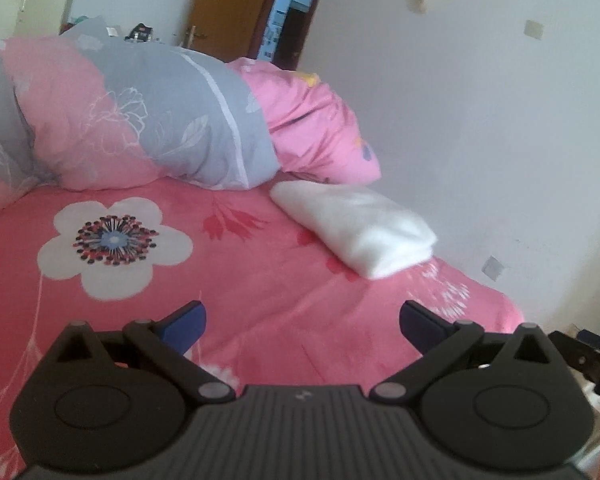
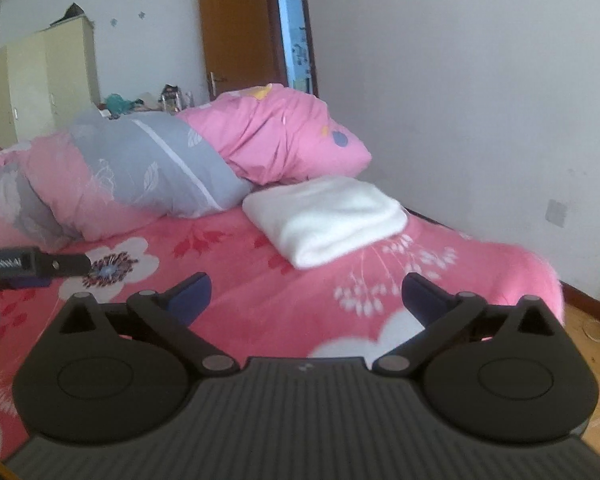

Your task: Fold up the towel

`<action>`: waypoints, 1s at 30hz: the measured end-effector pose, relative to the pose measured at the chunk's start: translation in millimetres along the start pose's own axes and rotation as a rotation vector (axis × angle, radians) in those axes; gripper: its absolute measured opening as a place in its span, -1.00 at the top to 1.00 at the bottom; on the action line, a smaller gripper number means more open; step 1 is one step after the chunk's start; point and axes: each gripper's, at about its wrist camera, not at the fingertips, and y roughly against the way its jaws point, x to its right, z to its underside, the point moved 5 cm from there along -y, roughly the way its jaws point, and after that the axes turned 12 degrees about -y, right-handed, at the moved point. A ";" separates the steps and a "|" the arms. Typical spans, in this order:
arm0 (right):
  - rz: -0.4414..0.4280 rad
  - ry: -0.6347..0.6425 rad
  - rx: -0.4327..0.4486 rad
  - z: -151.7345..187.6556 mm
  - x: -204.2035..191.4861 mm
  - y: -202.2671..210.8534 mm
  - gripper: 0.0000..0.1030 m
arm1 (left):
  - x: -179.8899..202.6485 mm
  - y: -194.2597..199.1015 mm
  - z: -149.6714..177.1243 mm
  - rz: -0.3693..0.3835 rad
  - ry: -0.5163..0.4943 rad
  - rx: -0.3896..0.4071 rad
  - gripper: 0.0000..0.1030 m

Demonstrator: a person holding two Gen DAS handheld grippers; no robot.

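Observation:
A white towel [image 1: 356, 224] [image 2: 326, 218] lies folded into a thick rectangle on the pink flowered bed cover [image 1: 260, 280] [image 2: 260, 312], near the bed's right side and just in front of the pillows. My left gripper [image 1: 302, 322] hangs open over the cover, well short of the towel, with nothing between its blue-padded fingers. Further back, my right gripper [image 2: 306, 294] stands open too, its jaws wide and empty, the towel ahead of it. Part of the left gripper's black body [image 2: 28, 266] shows at the left edge of the right wrist view.
A grey and pink pillow [image 1: 148, 120] [image 2: 140, 168] and a pink pillow [image 1: 312, 120] [image 2: 288, 136] lie behind the towel. A white wall [image 1: 480, 120] runs along the bed's right side. Wooden floor [image 2: 588, 360] shows to the right; a door [image 2: 236, 28] and a wardrobe [image 2: 40, 80] stand beyond.

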 end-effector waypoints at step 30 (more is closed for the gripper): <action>0.364 0.223 0.078 33.7 -110.6 71.9 -0.98 | -4.7 84.0 6.1 -0.135 -0.135 0.007 -1.00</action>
